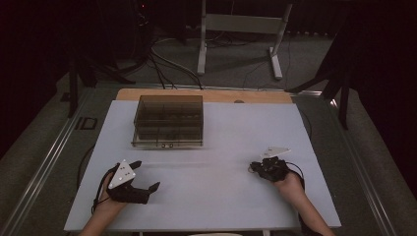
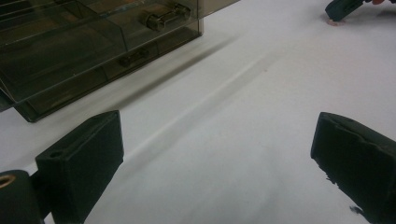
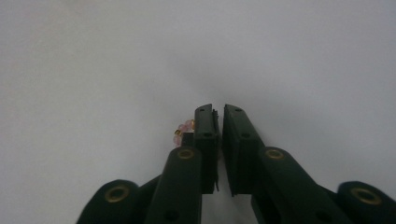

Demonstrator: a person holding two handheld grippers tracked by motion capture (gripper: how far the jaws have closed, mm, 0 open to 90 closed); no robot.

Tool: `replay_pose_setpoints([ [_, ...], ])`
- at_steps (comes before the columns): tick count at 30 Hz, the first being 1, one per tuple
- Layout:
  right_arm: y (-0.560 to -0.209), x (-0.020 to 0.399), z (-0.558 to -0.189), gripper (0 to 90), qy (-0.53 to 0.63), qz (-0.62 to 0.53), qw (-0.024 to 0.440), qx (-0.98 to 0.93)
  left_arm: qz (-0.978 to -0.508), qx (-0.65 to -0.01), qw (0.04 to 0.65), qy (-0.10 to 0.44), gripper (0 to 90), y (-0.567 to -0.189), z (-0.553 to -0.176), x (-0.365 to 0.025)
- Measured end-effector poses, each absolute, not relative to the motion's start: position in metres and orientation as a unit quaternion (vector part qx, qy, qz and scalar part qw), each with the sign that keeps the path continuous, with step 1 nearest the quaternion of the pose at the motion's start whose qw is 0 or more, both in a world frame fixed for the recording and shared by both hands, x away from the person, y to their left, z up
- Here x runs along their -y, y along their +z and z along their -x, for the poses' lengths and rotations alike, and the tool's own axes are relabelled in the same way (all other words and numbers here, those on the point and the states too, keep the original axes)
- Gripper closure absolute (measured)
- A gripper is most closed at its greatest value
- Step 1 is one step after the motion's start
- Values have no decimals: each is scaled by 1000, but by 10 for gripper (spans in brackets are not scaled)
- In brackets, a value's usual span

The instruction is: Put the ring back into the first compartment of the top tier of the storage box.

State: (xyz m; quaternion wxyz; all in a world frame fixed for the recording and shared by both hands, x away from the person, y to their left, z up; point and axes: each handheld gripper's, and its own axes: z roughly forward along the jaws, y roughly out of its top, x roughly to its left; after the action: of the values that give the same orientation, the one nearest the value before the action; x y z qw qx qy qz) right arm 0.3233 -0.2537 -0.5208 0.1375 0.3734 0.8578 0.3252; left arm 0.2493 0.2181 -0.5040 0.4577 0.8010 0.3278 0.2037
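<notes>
At the near left of the desk [image 1: 216,196], the left claw [image 1: 145,178] rests with its jaws wide apart, nothing between them. At the near right, the right claw [image 3: 218,112] has its jaws drawn almost together on a string of pink beads [image 3: 182,132], which peeks out at their left. Farther back, left of centre, stands a smoky clear drawer box [image 1: 168,121]. No readable writing.

We hold our left hand-held gripper [image 1: 142,183] low at the near left, forearm entering from the bottom edge, its two black jaws spread wide with nothing between them. Our right hand-held gripper [image 1: 255,167] sits at the near right, tips angled down and leftward, its jaws drawn together, a narrow slit between the pads [image 3: 205,135].
</notes>
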Motion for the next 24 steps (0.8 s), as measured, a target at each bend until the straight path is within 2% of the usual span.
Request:
replay_pose_setpoints([
  [24,-511,251,-320,878,332,-377,138,-854,-802,-327,459,198,43,-506,-251,-217],
])
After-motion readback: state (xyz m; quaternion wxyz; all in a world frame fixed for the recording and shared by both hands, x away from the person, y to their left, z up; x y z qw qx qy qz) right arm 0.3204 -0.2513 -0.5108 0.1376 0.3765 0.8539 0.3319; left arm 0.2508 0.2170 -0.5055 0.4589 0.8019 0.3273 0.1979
